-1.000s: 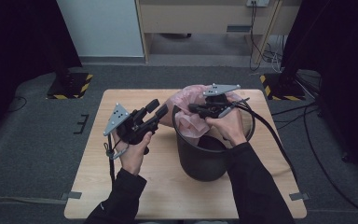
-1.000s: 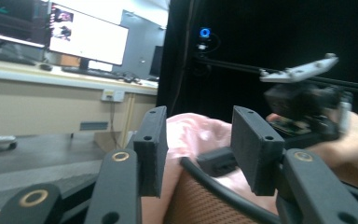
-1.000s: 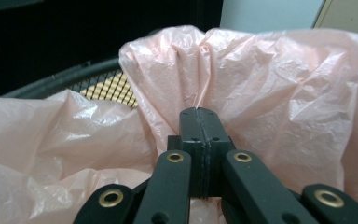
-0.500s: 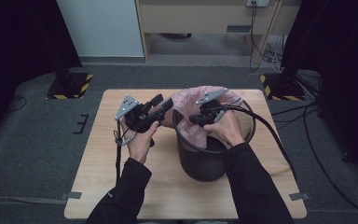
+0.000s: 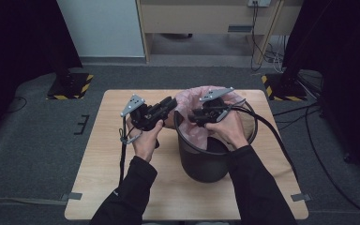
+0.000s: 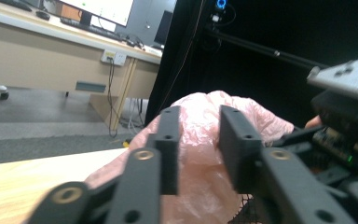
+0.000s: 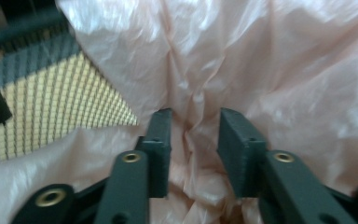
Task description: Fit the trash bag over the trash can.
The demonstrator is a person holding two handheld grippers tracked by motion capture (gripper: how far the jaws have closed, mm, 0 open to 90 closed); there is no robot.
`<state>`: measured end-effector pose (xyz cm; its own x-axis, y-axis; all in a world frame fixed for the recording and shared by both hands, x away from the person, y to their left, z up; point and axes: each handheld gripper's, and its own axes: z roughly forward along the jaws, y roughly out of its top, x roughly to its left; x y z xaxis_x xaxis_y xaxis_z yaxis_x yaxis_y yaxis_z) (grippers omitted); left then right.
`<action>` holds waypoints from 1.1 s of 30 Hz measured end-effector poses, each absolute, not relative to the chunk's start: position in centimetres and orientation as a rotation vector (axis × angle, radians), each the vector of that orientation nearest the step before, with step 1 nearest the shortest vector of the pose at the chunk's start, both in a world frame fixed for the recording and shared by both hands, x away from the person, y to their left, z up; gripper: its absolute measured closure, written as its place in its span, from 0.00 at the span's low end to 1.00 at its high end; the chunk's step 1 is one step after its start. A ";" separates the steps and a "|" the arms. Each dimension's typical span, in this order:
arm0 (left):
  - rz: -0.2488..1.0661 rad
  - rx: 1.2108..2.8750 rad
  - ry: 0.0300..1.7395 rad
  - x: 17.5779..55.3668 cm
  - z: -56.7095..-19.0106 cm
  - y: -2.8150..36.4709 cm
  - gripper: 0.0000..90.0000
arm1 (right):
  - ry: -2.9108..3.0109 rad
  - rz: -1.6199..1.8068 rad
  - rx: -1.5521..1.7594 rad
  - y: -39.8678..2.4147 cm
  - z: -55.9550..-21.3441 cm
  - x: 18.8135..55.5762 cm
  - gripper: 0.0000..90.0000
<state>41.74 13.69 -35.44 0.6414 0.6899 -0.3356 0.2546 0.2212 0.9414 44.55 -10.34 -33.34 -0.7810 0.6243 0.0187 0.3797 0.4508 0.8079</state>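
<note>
A black mesh bin [image 5: 201,157] stands on the wooden tabletop [image 5: 98,187], and a pink plastic bag [image 5: 192,105] puffs up out of its top. From the high view, the left tool [image 5: 172,104] is just beside the bin's left rim and points at the bag. The right tool [image 5: 191,116] is over the bin's mouth, right at the bag.

The left gripper view looks along its own two black jaws. Here the pink bag [image 6: 200,163] sits between the jaws and behind them. The jaws have just been closing, but a gap shows and the pads do not press the bag yet – so this tool is open. This view also shows the other tool [image 6: 307,135] close by on the right, and a desk [image 6: 51,56] far behind.

The right gripper view is very close up. The crinkly bag [image 7: 270,60] is all around, and a fold of it lies between the jaws. These jaws have just been opening – the pads stand apart from the fold, so this tool is open too. At the left the bin's mesh wall [image 7: 42,107] shows, with the light tabletop seen through the little holes
</note>
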 end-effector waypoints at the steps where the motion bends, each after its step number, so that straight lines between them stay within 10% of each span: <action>1: 0.357 1.360 0.885 41.8 -35.4 13.7 0.85 | 2.414 1.254 0.867 -10.4 -33.2 44.5 0.69; 18: 0.402 1.385 0.720 39.0 -33.1 13.4 1.00 | 1.987 1.536 0.908 -13.7 -29.4 45.0 0.44; 33: 0.371 1.534 0.648 37.3 -33.8 12.1 1.00 | 2.029 1.497 0.900 -12.0 -30.9 46.3 0.49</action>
<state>37.27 12.11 -33.80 0.7824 0.6033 -0.1548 0.1723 0.0292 0.9846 46.27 -11.97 -30.92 -0.6799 0.7331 0.0166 0.2320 0.1936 0.9533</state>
